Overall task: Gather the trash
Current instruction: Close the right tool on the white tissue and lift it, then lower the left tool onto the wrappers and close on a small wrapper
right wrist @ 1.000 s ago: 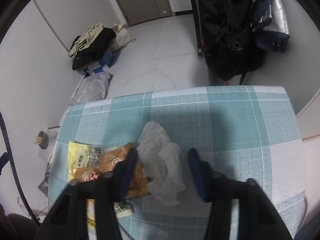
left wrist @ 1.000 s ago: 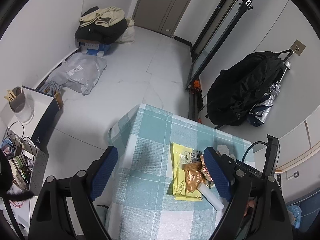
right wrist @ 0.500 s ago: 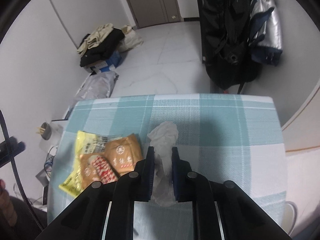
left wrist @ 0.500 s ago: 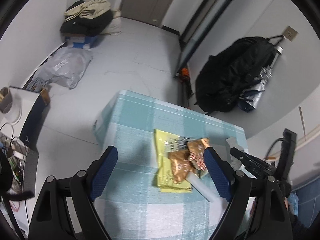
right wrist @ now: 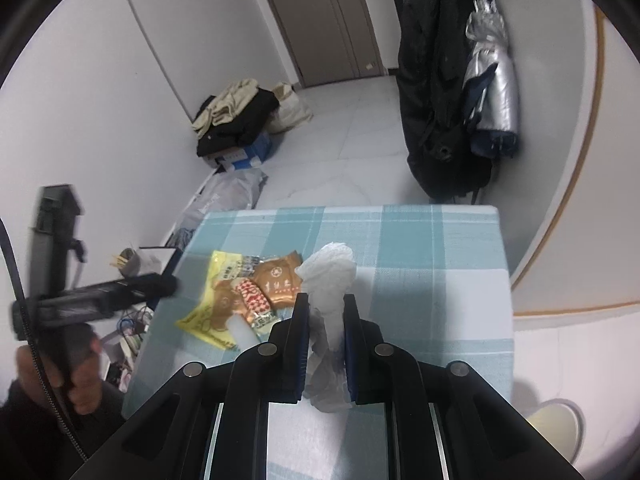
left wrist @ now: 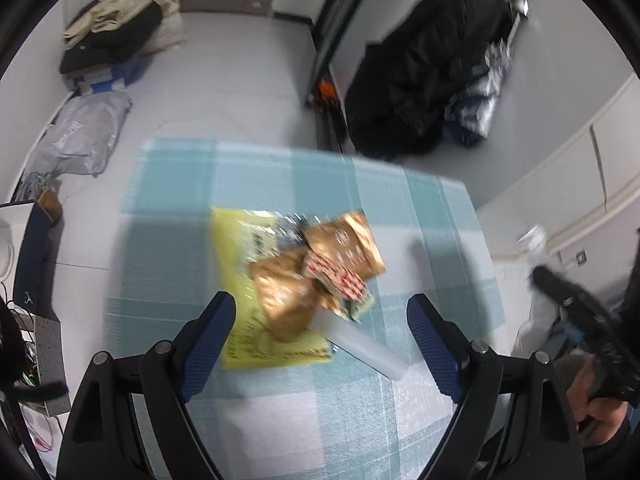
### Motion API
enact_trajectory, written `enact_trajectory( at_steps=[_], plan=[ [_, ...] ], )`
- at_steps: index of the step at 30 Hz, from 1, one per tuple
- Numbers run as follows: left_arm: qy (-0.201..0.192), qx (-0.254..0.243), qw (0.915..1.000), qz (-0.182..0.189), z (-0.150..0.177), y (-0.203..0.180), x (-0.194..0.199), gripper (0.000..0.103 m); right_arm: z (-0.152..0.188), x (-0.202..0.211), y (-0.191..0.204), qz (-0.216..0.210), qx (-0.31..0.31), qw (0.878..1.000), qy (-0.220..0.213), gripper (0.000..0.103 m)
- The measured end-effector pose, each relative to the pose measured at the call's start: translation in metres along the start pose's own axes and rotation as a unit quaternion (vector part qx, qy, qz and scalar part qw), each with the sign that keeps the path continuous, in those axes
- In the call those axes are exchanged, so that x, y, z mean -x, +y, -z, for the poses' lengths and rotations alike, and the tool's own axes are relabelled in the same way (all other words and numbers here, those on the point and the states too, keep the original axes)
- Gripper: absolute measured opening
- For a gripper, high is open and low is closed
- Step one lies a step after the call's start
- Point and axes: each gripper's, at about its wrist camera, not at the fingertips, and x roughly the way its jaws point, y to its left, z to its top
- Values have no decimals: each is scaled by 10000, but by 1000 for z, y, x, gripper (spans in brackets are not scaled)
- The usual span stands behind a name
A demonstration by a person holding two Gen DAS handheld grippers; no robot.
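My right gripper (right wrist: 325,312) is shut on a crumpled white tissue (right wrist: 330,268) and holds it above the checked tablecloth (right wrist: 432,280). A pile of wrappers lies left of it: a yellow packet (right wrist: 204,316), brown snack wrappers (right wrist: 278,280) and a white plastic tube (right wrist: 242,330). My left gripper (left wrist: 320,332) is open above the table, its blue pads on either side of the same pile: yellow packet (left wrist: 240,340), brown wrappers (left wrist: 320,268), white tube (left wrist: 364,348). The right gripper shows at the right edge of the left wrist view (left wrist: 576,308).
A black bag (right wrist: 436,92) and a silver umbrella (right wrist: 492,76) hang on the wall beyond the table. Clothes on a box (right wrist: 236,120) and a grey parcel bag (left wrist: 80,132) lie on the floor. A cluttered side shelf (left wrist: 28,320) stands left of the table.
My right gripper closed on the tissue and lifted it off the table. My left gripper moved right, over the wrapper pile, still open.
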Motion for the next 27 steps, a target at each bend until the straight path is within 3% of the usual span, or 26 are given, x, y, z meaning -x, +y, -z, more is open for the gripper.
enact_trajectory(
  at_steps=[3,8,10,21,27],
  plan=[
    [193,-195,9996,-43,6,-15,-14,85,4,7,-6,5,2,9998,-209,14],
    [479,-416,9977,-231,13,-28,-32,85,8,0,-20,319,-85,9993,-197,14],
    [544,-519,9965,-353,15,-30,-36,85,7,-3,-31,258,-345,9989,-185,14],
    [429,-99,9977,-506,2,-7,-39,83,11,6,-52,103,-787,9966,-231,14],
    [400,-271,9963,-708,-6,-18,-52,77,11,8,-56,54,-871,9959,-253,14]
  ],
)
